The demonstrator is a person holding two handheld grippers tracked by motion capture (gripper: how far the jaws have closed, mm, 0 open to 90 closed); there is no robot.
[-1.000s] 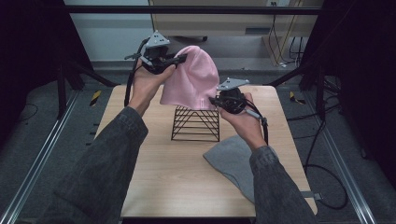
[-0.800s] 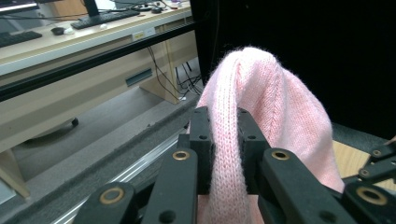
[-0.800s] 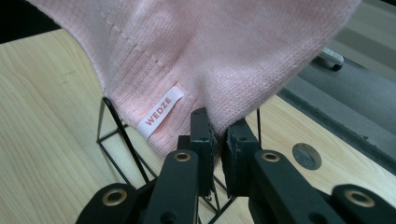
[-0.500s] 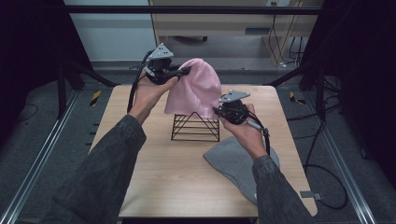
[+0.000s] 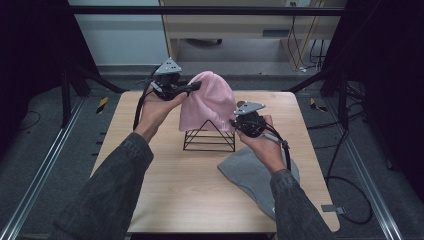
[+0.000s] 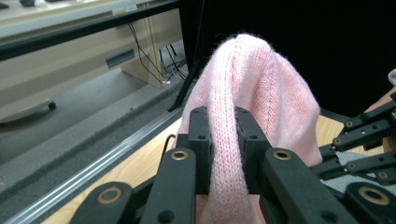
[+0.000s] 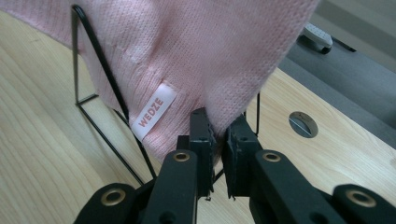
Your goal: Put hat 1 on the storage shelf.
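Even light from overhead brightens the table (image 5: 165,200) in the high view, while both sides fall into near-black. Shadows under the forearms are soft. In the gripper views the knit between the jaws is sharp; the floor beyond the jaws blurs, with dark upper corners

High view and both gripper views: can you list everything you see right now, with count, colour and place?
Knit beanie: 1, pink, draped over the rack, pinched by both grippers.
WEDZE label: 1, white, on the pink beanie.
Wire rack: 1, black, triangular, table centre.
Second beanie: 1, grey, flat on the table, near right.
Table: 1, light wood.
Left gripper: 1, black, shut on the beanie's far left side.
Right gripper: 1, black, shut on its right edge.
Sleeves: 2, dark grey.
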